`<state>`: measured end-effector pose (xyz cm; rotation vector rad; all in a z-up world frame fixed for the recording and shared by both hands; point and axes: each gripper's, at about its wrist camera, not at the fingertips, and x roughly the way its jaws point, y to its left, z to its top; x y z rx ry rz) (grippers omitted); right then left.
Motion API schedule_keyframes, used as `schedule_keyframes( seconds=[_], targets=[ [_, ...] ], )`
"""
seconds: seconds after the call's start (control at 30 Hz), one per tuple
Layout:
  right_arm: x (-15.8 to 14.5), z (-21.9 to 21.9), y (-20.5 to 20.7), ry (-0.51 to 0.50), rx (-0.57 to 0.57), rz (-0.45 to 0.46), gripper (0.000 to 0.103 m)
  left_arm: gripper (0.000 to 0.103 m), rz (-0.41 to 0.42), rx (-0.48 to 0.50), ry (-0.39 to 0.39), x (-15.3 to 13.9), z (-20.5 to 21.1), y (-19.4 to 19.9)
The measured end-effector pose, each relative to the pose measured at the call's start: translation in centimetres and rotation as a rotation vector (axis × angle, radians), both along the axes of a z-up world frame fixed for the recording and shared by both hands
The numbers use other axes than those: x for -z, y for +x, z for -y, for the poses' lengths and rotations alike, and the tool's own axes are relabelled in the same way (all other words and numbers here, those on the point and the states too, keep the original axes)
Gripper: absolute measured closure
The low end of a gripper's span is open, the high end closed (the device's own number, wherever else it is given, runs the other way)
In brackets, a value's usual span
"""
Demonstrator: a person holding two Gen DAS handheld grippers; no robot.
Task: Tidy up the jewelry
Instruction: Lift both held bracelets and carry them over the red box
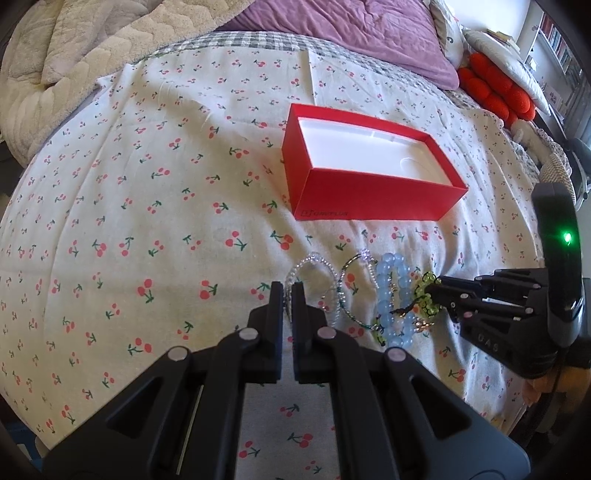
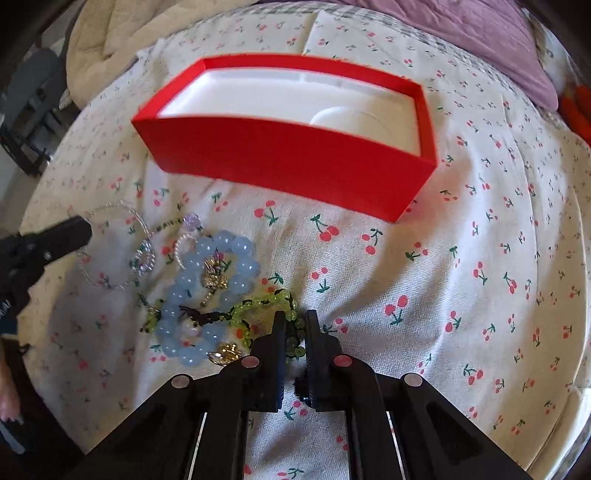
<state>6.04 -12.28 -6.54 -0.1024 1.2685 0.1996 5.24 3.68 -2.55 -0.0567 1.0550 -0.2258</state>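
A pile of bead bracelets lies on the cherry-print sheet in front of an open red box (image 1: 369, 192) (image 2: 288, 162) with an empty white inside. My left gripper (image 1: 287, 291) (image 2: 83, 227) is shut at the pile's left edge, with a strand of the clear bead bracelet (image 1: 314, 256) (image 2: 110, 208) pinched between its tips. At the right edge my right gripper (image 2: 295, 319) (image 1: 437, 291) is shut on the green bead bracelet (image 2: 258, 302) (image 1: 424, 284), whose beads show between its fingers. The blue bead bracelet (image 1: 384, 291) (image 2: 192, 266) lies between both, over gold charms (image 2: 214, 277).
A thin green string with a purple bead (image 1: 345, 273) (image 2: 170, 223) lies tangled in the pile. A purple pillow (image 1: 351, 33), a cream blanket (image 1: 74, 48) and a red cushion (image 1: 495, 88) lie along the bed's far side. A hand (image 2: 7, 398) shows at the left edge.
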Motion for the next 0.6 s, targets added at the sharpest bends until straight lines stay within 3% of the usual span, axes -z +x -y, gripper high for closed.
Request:
schedule_keyframes(
  seconds=[0.2,0.43,0.6],
  targets=[
    [-4.7,0.7,-0.9,0.125,0.002,0.101,0.096,0.098,0.035,0.011,-0.029,-1.7,-0.1,-0.3],
    [-10.6,0.8,-1.3,0.172,-0.011,0.208,0.096,0.098,0.06,0.056,-0.074,-4.3,0.9,-0.2],
    [-13.2,1.8,-0.9,0.201,0.028,0.269,0.096,0.098,0.074,0.084,-0.1,-6.1,1.4,0.2]
  ],
)
